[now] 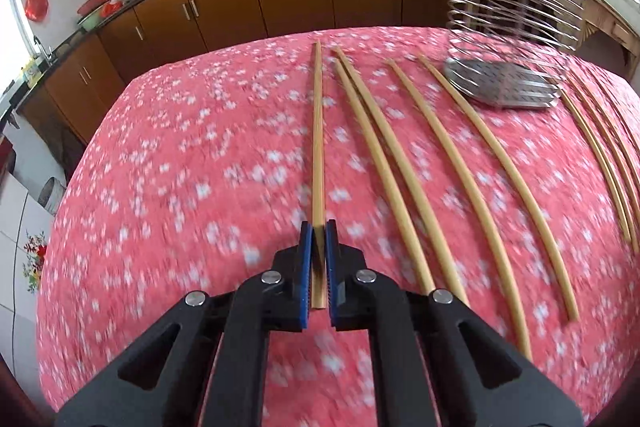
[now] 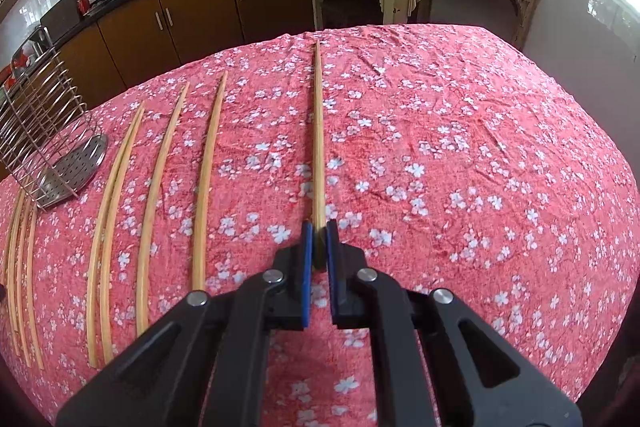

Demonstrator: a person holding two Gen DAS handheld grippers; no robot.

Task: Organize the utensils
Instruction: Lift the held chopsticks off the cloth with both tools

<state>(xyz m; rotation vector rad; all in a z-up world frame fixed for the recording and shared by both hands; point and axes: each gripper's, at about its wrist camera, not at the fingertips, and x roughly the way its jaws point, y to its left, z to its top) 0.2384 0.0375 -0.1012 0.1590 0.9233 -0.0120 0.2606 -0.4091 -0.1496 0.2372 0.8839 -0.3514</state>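
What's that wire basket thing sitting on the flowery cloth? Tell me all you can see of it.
The wire rack looks like shiny bare metal: thin upright rods joined by curved hoops, standing on a flat perforated steel base plate. It looks empty and stands upright on the red floral tablecloth, toward the table's far edge. Loose chopsticks lie on both sides of it, none clearly touching. Neither gripper is near it.

The tablecloth (image 2: 440, 147) is salmon pink, strewn with small white blossoms. The chopsticks (image 2: 204, 187) are pale bamboo yellow. The wire rack (image 2: 44, 131) and its perforated tray (image 2: 76, 167) are silver – the gripper pads (image 2: 307, 267) blue on black arms.
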